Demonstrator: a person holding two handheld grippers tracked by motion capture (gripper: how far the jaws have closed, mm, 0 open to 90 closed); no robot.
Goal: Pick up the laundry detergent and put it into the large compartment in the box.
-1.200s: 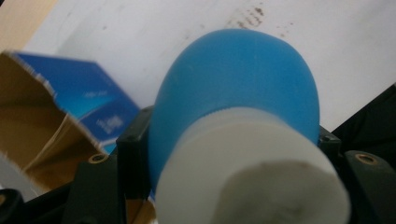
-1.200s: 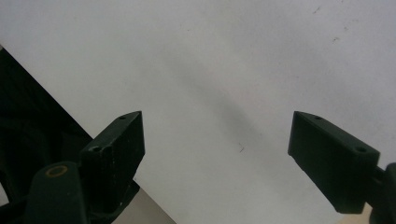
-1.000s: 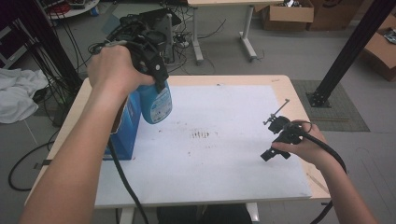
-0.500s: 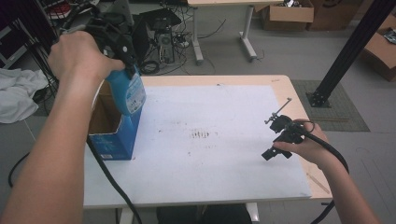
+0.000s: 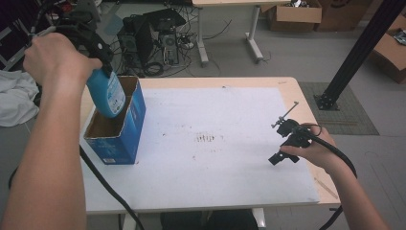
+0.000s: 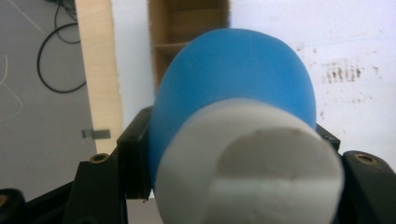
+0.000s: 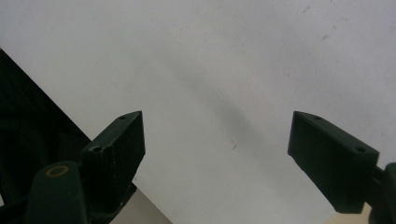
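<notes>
Left hand-held gripper (image 5: 98, 62), raised above the far-left corner of the worktop (image 5: 287, 88), with its jaws clamped on the neck end of a blue bottle (image 5: 107, 93); in the left gripper view the bottle's blue body (image 6: 233, 74) and white cap (image 6: 261, 158) sit between the two black jaws. Bottle tilted, its base hanging over the open top of a blue cardboard box (image 5: 122, 139) and dipping at or just within the rim. Box upright near the left edge of the worktop, close to the far edge; brown inner walls show, and the box's floor is hidden by the bottle and by shadow.

Right hand-held gripper (image 5: 282, 143), low over the right part of the white sheet (image 5: 215, 172), near the right edge; in the right gripper view (image 7: 215, 154) its jaws stand wide apart with bare sheet between them. Broad open sheet lies between box and right hand, marked by a small patch of dark specks (image 5: 206, 138).

Left hand (image 5: 52, 57) covers most of its gripper's body; bottle label too small to read.
</notes>
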